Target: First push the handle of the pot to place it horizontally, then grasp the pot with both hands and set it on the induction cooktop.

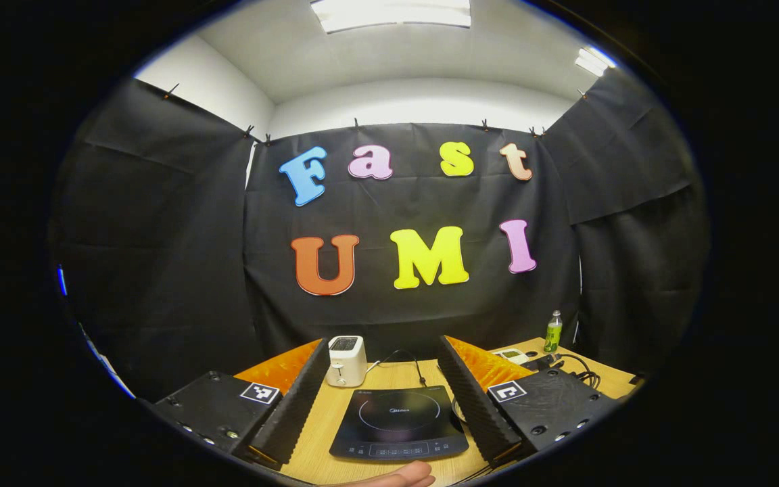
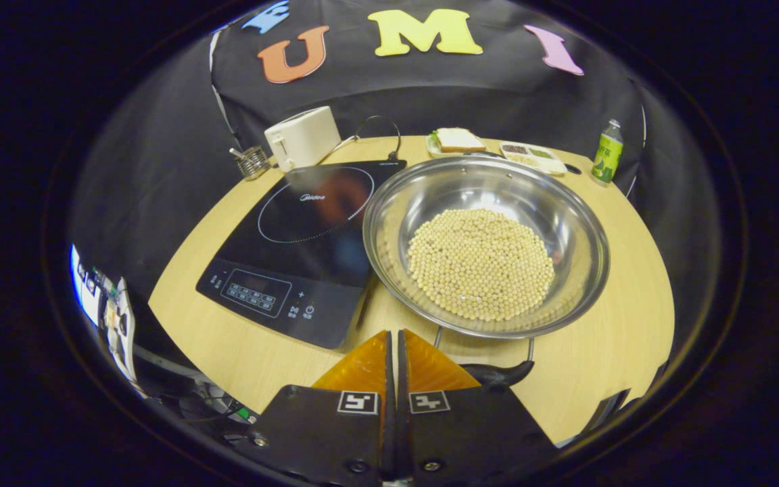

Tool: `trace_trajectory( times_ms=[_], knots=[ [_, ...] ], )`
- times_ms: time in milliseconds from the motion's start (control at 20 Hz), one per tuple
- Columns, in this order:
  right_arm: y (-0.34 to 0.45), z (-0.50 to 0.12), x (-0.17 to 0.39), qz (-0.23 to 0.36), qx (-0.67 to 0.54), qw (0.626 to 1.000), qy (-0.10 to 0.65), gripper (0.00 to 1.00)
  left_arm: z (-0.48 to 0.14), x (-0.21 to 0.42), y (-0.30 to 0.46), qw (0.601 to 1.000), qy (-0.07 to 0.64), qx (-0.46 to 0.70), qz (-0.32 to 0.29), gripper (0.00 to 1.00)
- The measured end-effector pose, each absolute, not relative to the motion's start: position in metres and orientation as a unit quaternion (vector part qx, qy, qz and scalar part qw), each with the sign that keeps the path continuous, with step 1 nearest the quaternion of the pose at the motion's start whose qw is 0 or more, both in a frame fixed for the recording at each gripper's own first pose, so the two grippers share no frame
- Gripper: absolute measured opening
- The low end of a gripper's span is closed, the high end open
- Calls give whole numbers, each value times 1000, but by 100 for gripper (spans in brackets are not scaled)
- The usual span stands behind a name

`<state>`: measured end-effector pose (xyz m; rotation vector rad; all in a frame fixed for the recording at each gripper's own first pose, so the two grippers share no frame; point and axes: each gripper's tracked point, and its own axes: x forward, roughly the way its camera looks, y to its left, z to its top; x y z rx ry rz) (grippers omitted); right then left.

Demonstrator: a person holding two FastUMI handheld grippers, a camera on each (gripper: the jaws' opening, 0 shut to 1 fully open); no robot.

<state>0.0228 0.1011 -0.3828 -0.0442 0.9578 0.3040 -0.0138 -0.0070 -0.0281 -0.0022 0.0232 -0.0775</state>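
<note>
In the right gripper view, a wide steel pot (image 2: pixel 487 196) holding pale beans (image 2: pixel 481 264) stands on the wooden table (image 2: pixel 606 352), just right of the black induction cooktop (image 2: pixel 301 230); its rim overlaps the cooktop's right edge. The pot's handle (image 2: pixel 498 373), a wire loop with a dark grip, points toward me, close to the right of my right gripper (image 2: pixel 393 336), which is shut with nothing in it. In the left gripper view, my left gripper (image 1: pixel 384 339) is open wide, and the induction cooktop (image 1: pixel 399 419) lies between its fingers.
A white toaster (image 2: pixel 301 137) and a small wire holder (image 2: pixel 252 162) stand behind the cooktop. A plate with bread (image 2: pixel 457 141), a compartment tray (image 2: pixel 531 155) and a green bottle (image 2: pixel 607 152) line the far edge. Part of a hand (image 1: pixel 396 477) shows near the cooktop's front. Cables (image 1: pixel 575 368) lie at right.
</note>
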Motion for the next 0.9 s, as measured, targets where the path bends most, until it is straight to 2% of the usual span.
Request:
trace_trajectory(
  times_ms=[250,300,400,450,900],
  knots=[
    [87,-384,19,128,-25,887,442,1,-26,-16,-14,999,9,-7,-45,96],
    [84,-385,17,128,-23,887,443,4,-26,-16,-15,999,9,-8,-46,96],
    [77,-384,16,129,-25,887,443,1,-26,-16,-15,999,8,-6,-45,96],
    [72,-384,16,128,-25,887,444,4,-25,-16,-15,999,7,-4,-44,96],
    [18,-381,25,107,-24,894,435,4,-25,-20,-19,999,3,-21,-47,96]
  ],
)
